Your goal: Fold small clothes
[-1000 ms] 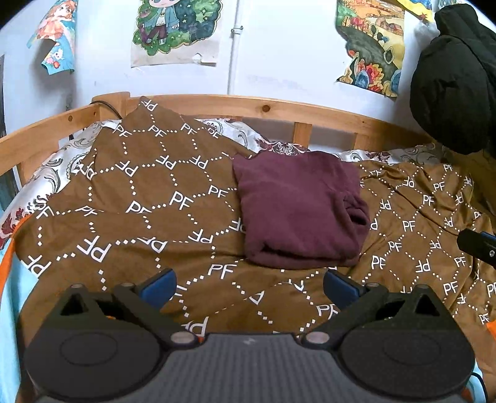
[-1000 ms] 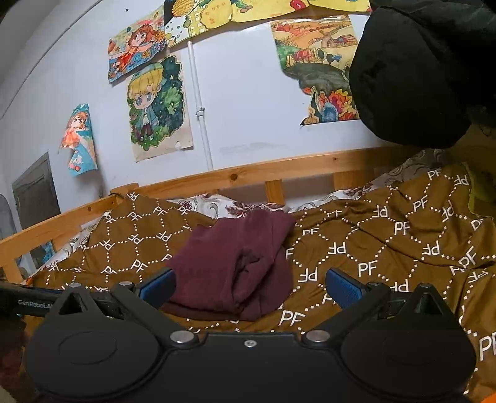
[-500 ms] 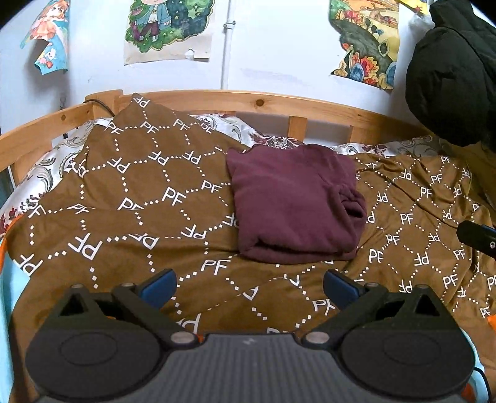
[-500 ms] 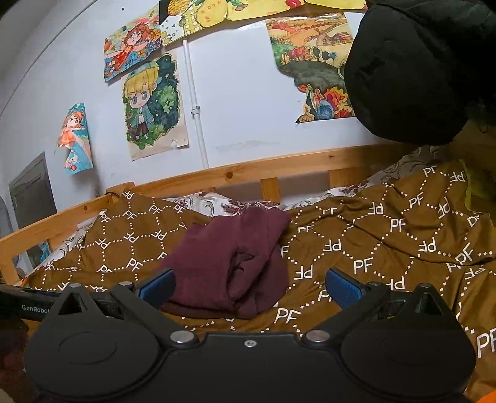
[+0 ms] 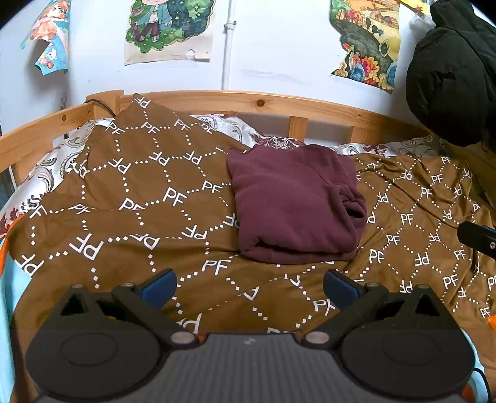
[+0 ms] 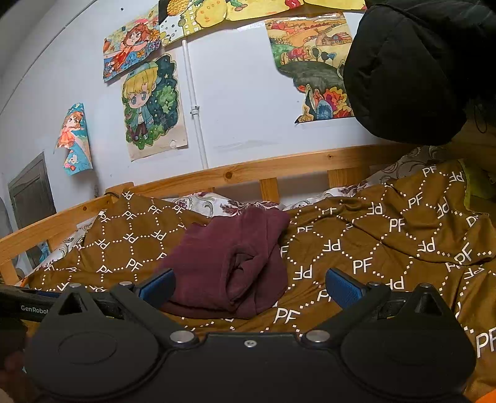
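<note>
A folded garment (image 5: 294,204) lies on the blanket (image 5: 130,198) that covers the bed, toward the far side, just before the wooden rail (image 5: 248,102). Patterned bedding (image 5: 272,141) shows between the garment and that rail. Behind the rail stands the wall with posters (image 5: 169,28) above. A dark jacket (image 5: 449,71) hangs right of the garment, above the rail. Both tongs, left (image 5: 249,283) and right (image 6: 249,285), sit nearer than the garment, apart from it.

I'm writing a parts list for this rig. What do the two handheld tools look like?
Both look alike: matte black bodies with two round housings, silver pivot screws and blue-padded fingers. The left tool has a ribbed grey centre plate with orange trim; white "GenRobot" lettering shows on its side. The right tool has a smooth black centre with one screw.
</note>
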A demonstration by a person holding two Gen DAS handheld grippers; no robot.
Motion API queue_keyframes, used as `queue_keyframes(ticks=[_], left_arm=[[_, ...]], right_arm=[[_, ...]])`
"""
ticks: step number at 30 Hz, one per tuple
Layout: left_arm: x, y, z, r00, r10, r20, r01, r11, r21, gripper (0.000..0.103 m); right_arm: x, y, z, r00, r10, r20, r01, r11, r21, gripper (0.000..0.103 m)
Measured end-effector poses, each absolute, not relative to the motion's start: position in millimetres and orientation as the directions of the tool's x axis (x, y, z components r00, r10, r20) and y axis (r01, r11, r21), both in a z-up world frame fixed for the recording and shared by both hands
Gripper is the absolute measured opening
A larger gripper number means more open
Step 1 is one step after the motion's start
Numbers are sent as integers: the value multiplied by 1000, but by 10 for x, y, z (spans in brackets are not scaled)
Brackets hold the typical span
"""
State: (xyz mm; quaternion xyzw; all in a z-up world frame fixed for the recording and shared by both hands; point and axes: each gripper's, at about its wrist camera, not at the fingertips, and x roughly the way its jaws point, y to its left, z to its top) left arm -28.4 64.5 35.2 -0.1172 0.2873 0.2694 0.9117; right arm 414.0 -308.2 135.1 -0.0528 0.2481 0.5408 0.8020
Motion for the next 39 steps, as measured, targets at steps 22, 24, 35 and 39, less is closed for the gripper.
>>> queue_keyframes(ticks=[22,24,35,39], left_arm=[[-281,625,352,687,424,-590,-560,827,-58,102],[-278,618,348,687,425,-590,-560,827,-57,102],[-277,630,335,686,419,-594,-552,832,-50,102],[-275,619,338,685,421,-594,-552,833,-47,102]], right_arm=[[4145,-3082,1348,295,839,-457,-892,413,183,102],[4144,-3082,1349,295,839,-458,-892,413,183,102],[4142,-3082,1350,296,839,-457,-892,414,183,102],[4144,-3084,1351,295,839,-458,-892,414,183,102]])
